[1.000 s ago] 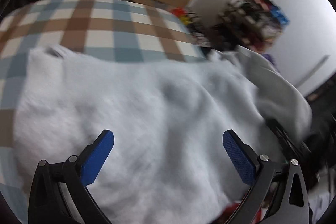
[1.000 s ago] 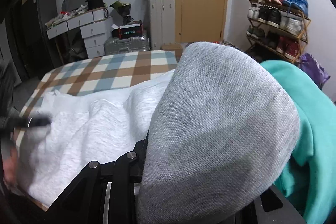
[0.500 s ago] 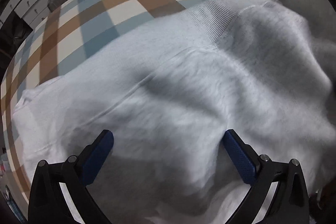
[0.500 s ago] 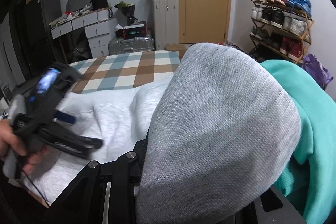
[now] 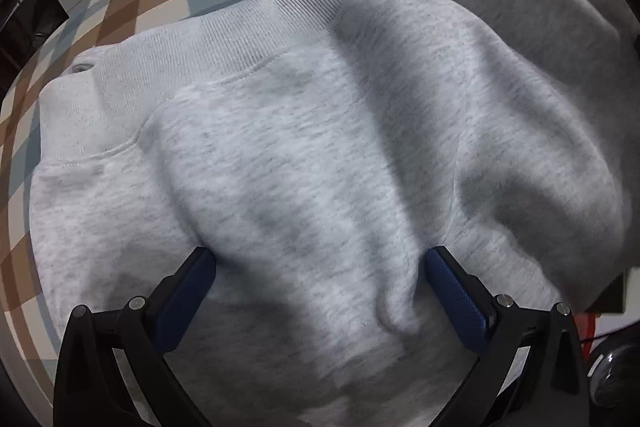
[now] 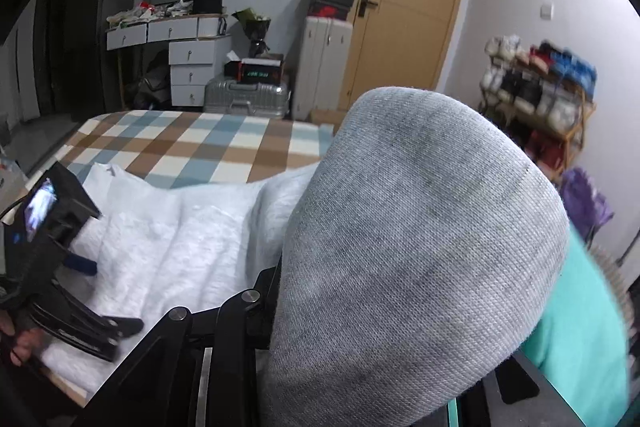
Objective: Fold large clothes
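A light grey sweatshirt (image 5: 320, 131) lies rumpled on the checked table, its ribbed hem (image 5: 224, 27) toward the far side. My left gripper (image 5: 320, 267) is open, its blue pads (image 5: 188, 291) pressed down into the cloth with a fold bunched between them. It also shows in the right wrist view (image 6: 92, 291) at the left, over the sweatshirt (image 6: 180, 239). My right gripper is shut on a grey part of the sweatshirt (image 6: 420, 251), which drapes over its fingers and hides them.
The table has a blue, brown and white checked cloth (image 6: 192, 143). A teal garment (image 6: 580, 347) lies at the right. Behind stand a silver suitcase (image 6: 244, 99), white drawers (image 6: 192, 67), a door (image 6: 412, 7) and a shoe rack (image 6: 540, 87).
My left gripper has come down and closer onto the sweatshirt, and cloth now bunches between its pads. My right gripper has kept its hold and shifted a little.
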Motion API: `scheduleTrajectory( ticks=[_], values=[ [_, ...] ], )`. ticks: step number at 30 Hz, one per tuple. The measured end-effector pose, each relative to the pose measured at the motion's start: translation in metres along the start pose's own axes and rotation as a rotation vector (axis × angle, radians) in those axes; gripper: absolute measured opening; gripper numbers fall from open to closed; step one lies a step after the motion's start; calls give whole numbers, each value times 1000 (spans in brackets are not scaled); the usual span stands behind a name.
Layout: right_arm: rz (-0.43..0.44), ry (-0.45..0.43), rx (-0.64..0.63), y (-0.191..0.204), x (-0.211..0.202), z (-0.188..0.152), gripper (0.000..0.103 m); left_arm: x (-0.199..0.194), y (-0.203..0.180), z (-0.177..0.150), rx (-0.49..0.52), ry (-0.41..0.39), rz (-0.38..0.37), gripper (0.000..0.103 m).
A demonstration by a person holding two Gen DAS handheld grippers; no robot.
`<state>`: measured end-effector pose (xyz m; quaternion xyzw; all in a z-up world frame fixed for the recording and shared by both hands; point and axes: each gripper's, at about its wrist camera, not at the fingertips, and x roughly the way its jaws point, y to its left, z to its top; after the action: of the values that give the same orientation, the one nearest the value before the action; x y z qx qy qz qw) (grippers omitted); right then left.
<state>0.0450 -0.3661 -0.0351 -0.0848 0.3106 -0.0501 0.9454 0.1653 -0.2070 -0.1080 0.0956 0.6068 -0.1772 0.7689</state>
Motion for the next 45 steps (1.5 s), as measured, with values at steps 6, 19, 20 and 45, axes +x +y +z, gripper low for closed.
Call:
scheduleTrajectory(
  ticks=[6,19,20,45],
  values=[
    [-51,-69,-118,11,-15,41,26,-36,21,-6,-31,-122,-152,101],
    [-91,-160,-656,209,-63,-12,29,-54,144,-75,-94,-94,-363,90],
    [-81,-158,-668,220,-63,-19,29,-61,158,-79,-114,-98,-393,90],
    [496,65,-87,245,-45,-36,77,-56,231,-76,-411,-48,-784,91]
  ],
)
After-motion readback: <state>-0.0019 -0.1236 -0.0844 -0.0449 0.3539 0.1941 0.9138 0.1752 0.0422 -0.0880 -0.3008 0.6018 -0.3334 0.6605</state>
